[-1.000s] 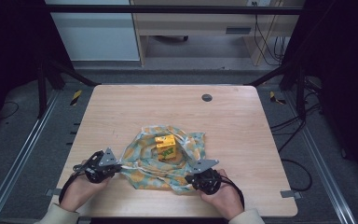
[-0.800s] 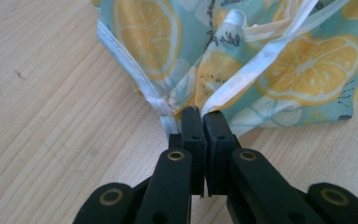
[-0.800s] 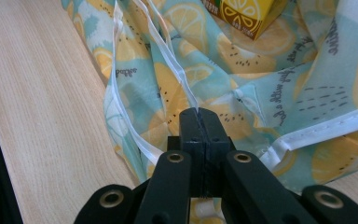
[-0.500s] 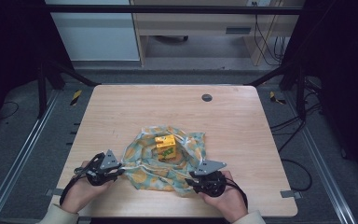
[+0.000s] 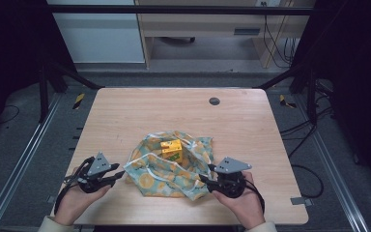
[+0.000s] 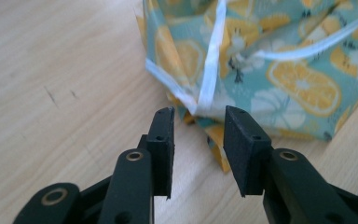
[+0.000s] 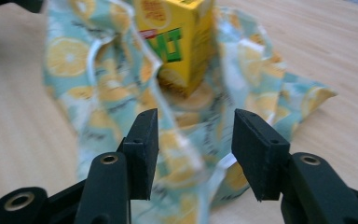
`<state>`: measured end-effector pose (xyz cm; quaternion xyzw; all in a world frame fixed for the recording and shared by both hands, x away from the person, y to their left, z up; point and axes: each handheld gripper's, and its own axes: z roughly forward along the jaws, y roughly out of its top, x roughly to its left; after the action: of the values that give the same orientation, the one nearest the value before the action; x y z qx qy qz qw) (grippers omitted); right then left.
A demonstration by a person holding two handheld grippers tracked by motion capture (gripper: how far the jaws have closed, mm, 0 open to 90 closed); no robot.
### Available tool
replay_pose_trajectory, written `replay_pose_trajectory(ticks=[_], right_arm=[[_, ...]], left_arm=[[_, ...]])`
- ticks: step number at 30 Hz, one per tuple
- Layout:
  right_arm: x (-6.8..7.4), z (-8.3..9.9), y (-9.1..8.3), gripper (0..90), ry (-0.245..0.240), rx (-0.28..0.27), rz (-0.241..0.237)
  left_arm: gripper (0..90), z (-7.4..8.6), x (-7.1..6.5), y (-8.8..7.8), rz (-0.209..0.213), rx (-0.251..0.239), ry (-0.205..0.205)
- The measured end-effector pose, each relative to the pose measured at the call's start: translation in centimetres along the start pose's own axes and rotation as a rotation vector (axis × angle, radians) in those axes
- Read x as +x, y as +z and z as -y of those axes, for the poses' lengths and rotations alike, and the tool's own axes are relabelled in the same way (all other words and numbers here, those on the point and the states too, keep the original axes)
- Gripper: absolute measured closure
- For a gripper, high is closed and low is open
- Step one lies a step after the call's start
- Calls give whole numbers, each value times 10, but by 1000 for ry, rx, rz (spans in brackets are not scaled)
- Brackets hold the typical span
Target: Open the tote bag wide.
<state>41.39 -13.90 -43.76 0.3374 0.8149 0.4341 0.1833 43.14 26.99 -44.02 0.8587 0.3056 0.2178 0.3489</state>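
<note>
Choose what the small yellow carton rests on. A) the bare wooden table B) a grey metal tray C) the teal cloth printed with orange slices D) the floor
C: the small yellow carton sits on the teal cloth printed with orange slices, which surrounds it.
</note>
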Motion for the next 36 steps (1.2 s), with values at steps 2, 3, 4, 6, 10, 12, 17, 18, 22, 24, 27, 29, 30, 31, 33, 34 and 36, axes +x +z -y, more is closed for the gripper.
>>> replay_pose_trajectory(ticks=[2, 3, 4, 6, 10, 12, 17, 18, 22, 24, 27, 29, 30, 31, 33, 34, 36], right_arm=[[-6, -7, 5, 512, 6, 6, 23], [-14, -13, 13, 506, 11, 6, 40], [-14, -13, 13, 506, 11, 6, 40], [-21, -20, 21, 498, 14, 11, 49], [-33, -27, 40, 456, 19, 32, 45], [-35, -29, 48, 424, 10, 54, 36], [-34, -30, 67, 417, -16, 113, 29], [-34, -30, 70, 467, -21, 122, 31], [-37, -33, 76, 745, -36, 128, 41], [-42, -35, 77, 837, -31, 116, 56], [-53, -37, 79, 891, 0, 92, 86], [-62, -38, 81, 896, 26, 74, 97], [-66, -39, 82, 898, 52, 55, 98], [-70, -39, 82, 898, 69, 47, 99], [-77, -43, 80, 899, 72, 34, 119], [-81, -45, 78, 900, 74, 16, 126], [-87, -49, 76, 900, 85, -7, 136]], left_arm=[[616, -6, -2, -1, -5, -19, 5], [589, -10, -4, -2, -7, -30, 10], [589, -13, -5, -2, -5, -38, 15], [536, -20, -8, 2, 2, -45, 22], [451, -28, -13, 12, 14, -60, 41], [398, -31, -16, 22, 35, -40, 59], [355, -26, -22, 41, 47, 4, 78], [366, -24, -23, 43, 48, 9, 78], [512, -20, -25, 47, 45, 24, 89], [641, -20, -26, 47, 55, 25, 96], [762, -21, -28, 46, 67, 27, 104], [829, -22, -29, 44, 85, 27, 114], [842, -23, -30, 43, 79, 28, 124], [854, -24, -30, 42, 73, 22, 127], [863, -27, -29, 38, 61, -2, 122], [865, -27, -28, 36, 54, -18, 117], [868, -28, -28, 34, 47, -22, 120]])
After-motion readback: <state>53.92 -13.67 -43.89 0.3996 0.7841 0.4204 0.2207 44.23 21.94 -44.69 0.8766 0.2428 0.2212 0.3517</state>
